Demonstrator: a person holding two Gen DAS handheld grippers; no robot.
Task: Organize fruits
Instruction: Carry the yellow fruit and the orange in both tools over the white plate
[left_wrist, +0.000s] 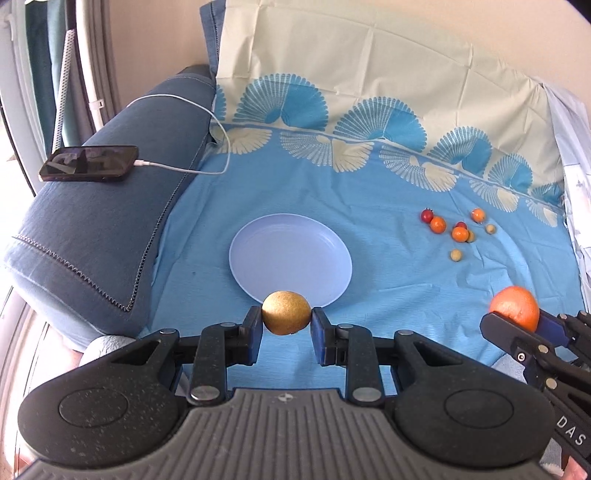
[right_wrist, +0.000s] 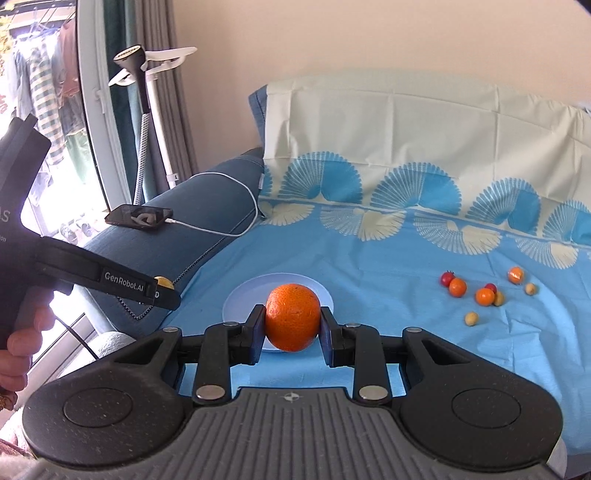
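Your left gripper (left_wrist: 286, 320) is clamped on a brownish-yellow round fruit (left_wrist: 286, 312), held just above the near rim of the pale blue plate (left_wrist: 258, 243), which holds nothing. Your right gripper (right_wrist: 293, 325) pinches an orange (right_wrist: 293, 317) between its pads, with the plate behind it. Small orange, red and yellowish fruits (left_wrist: 459, 233) lie scattered on the blue sheet (left_wrist: 388, 280), well right of the plate. On the sofa arm rests a phone (left_wrist: 89, 163), its cable plugged in.
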